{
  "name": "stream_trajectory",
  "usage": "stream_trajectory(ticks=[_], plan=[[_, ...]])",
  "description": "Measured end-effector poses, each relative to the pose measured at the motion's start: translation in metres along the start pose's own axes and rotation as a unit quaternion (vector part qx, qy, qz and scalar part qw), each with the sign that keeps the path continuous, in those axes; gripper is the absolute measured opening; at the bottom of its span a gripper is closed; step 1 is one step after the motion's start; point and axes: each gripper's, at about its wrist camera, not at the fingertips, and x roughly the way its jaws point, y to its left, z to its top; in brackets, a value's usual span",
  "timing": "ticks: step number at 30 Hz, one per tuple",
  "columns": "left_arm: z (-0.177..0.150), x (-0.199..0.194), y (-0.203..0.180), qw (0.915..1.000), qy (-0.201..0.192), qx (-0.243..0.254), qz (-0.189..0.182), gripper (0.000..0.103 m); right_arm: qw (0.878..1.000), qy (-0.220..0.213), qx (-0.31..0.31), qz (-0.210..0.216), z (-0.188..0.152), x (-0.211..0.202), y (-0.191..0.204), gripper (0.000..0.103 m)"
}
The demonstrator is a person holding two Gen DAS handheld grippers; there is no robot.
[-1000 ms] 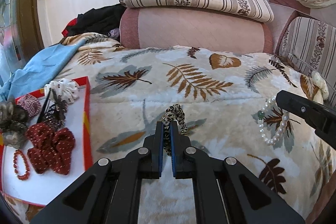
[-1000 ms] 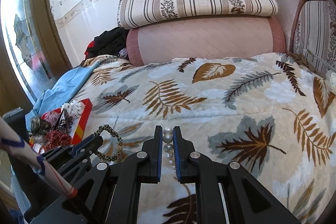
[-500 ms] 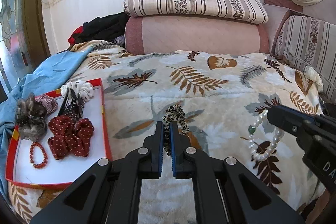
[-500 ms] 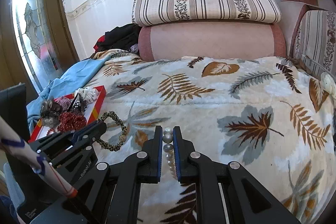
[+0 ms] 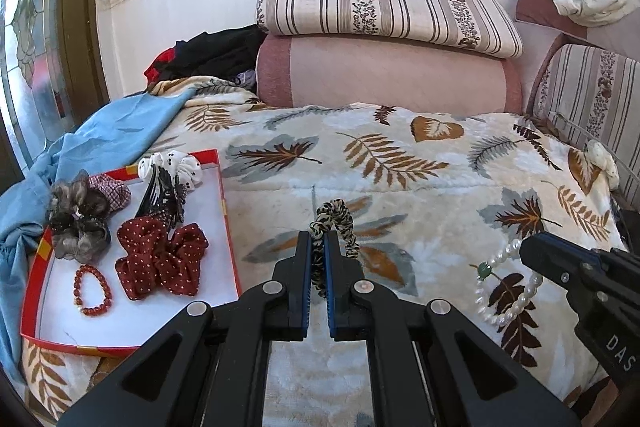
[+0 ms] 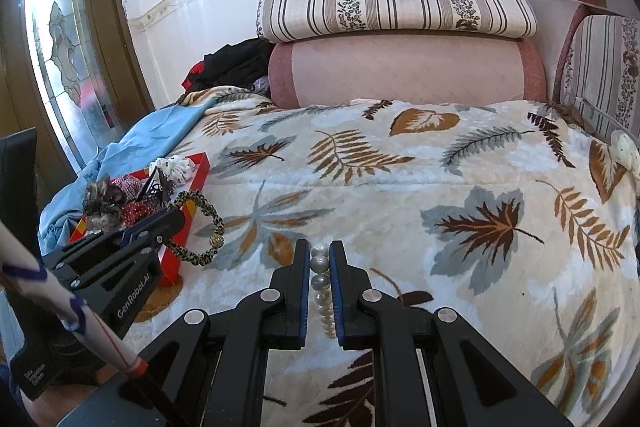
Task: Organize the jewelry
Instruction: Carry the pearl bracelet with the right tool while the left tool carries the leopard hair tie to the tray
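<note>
Your left gripper [image 5: 318, 259]: clenched on leopard hair tie [image 5: 334, 227], loop hanging past the tips. Red tray [image 5: 230, 239] lies just left of it, long axis running away from you; left hand nearer. Right gripper [image 6: 319, 271]: clenched on pearl bracelet [image 6: 320, 281], farther right of tray. Tray's near-left corner cut off; back items overlap, hard to sort.
</note>
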Motion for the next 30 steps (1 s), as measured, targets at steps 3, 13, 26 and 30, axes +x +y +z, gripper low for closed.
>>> stream_trajectory(ticks=[3,13,26,30], plan=[[-0.001,0.005,0.002,1.0000,0.007,-0.003,-0.006,0.006,1.000,0.004,-0.002,-0.004,-0.002,0.002,0.001,0.011],[-0.001,0.013,0.010,0.9995,0.015,-0.019,-0.018,0.006,1.000,0.011,0.016,0.006,0.005,0.005,-0.001,0.011],[0.005,0.002,0.036,0.9987,0.005,-0.050,-0.003,0.006,0.999,0.011,0.010,0.028,0.024,0.007,0.022,0.011],[0.007,-0.002,0.048,0.9980,0.001,-0.063,0.001,0.006,0.999,0.008,0.000,0.039,0.030,0.007,0.038,0.011]])
